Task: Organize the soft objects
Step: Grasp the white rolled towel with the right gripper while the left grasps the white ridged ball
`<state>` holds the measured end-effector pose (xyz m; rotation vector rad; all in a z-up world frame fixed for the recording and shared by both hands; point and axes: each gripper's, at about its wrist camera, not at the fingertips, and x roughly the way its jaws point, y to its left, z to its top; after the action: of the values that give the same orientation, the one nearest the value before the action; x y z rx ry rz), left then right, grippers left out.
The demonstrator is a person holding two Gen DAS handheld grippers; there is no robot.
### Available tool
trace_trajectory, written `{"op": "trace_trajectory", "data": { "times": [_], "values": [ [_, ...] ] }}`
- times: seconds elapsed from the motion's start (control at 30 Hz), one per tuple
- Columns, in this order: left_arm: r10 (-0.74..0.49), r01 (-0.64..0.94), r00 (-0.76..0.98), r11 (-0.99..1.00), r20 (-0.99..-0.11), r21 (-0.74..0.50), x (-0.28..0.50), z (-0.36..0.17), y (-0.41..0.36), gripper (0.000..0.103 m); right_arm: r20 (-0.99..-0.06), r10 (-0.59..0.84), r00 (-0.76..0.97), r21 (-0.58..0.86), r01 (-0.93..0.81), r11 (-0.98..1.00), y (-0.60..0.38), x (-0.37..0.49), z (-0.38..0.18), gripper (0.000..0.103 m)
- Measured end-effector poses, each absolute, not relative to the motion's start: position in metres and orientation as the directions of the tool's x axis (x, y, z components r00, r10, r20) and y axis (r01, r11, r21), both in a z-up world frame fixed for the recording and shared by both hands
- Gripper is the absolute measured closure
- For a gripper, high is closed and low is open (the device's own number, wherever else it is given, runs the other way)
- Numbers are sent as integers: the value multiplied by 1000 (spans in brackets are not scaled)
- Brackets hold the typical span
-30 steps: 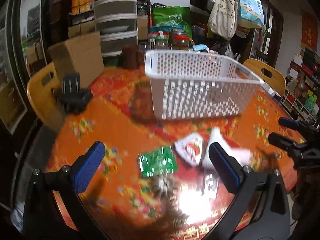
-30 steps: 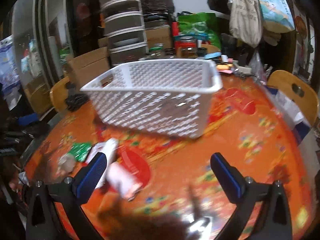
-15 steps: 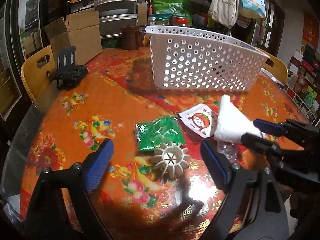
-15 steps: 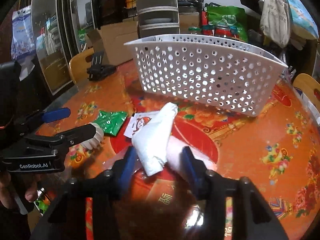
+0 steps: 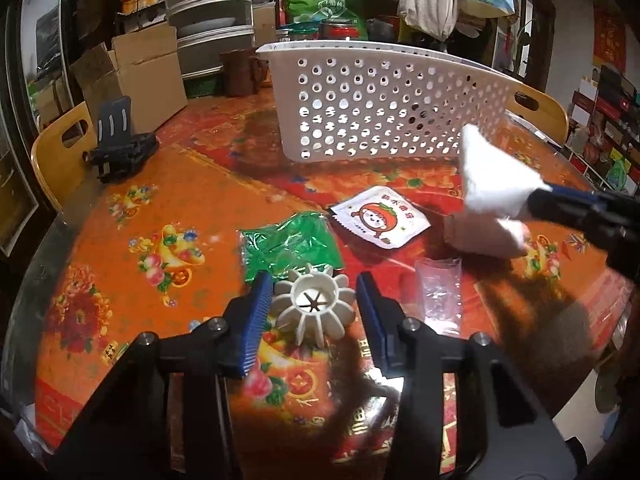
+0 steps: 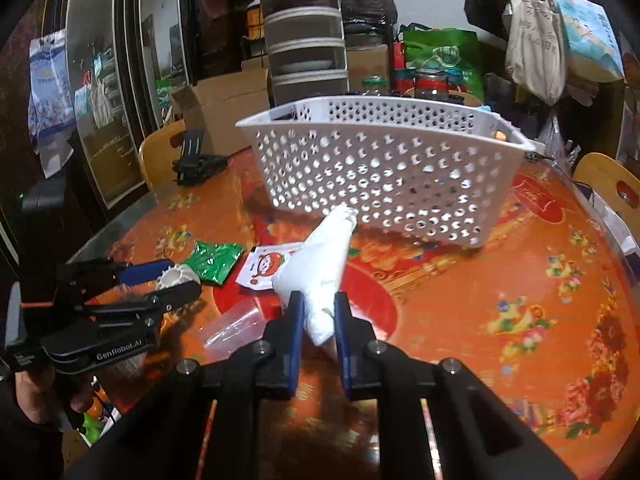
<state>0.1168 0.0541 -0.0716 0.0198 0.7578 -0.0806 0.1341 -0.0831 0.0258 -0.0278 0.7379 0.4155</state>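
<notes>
Round table point(image 5: 160, 184) under an orange-and-red flowered cloth, crowded on its far side by cardboard boxes, stacked drawers and hanging bags. At the middle of it, standing upright, a white plastic basket point(image 5: 384, 104) with round holes in its walls, open at the top. Lifted off the cloth in front of the basket, a white folded cloth point(image 6: 320, 268), pinched at its near end by the right gripper point(image 6: 318, 320), blue pads pressed into both sides of the fabric, far tip pointing up toward the basket wall. Seen from the left wrist camera, the same cloth point(image 5: 492, 184) hanging in the air to the right, near the basket's corner. Flat on the table between the two tools, a white sachet point(image 5: 380, 218) printed with a cartoon tomato face, and just beside it a crumpled green foil packet point(image 5: 288, 246). A clear plastic cup point(image 5: 438, 290) lying on its side nearby. Smallest, closest to the left gripper point(image 5: 314, 306): a white ribbed flower-shaped piece point(image 5: 314, 306), set between the blue pads, jaws just closing in, ribs touching or all but touching the pads on either side, still resting on the table.
</notes>
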Motion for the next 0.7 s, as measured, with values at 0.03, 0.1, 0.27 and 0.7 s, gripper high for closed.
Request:
{"op": "trace_trajectory", "data": {
  "times": [0.03, 0.1, 0.27, 0.7],
  "values": [
    [-68, 80, 727, 997, -683, -13, 116, -70, 54, 62, -653, 358, 668, 122, -374, 919, -88, 133, 28, 90],
    [-67, 82, 733, 997, -677, -10, 113, -65, 54, 62, -646, 360, 673, 124, -373, 920, -95, 133, 33, 90],
    [-65, 87, 748, 996, -661, 0, 109, -54, 51, 62, -629, 354, 692, 121, -363, 924, -110, 132, 41, 90],
    [-48, 80, 778, 997, -626, 23, 112, -19, 53, 62, -600, 305, 739, 81, -323, 943, -136, 131, 66, 90]
  ]
}}
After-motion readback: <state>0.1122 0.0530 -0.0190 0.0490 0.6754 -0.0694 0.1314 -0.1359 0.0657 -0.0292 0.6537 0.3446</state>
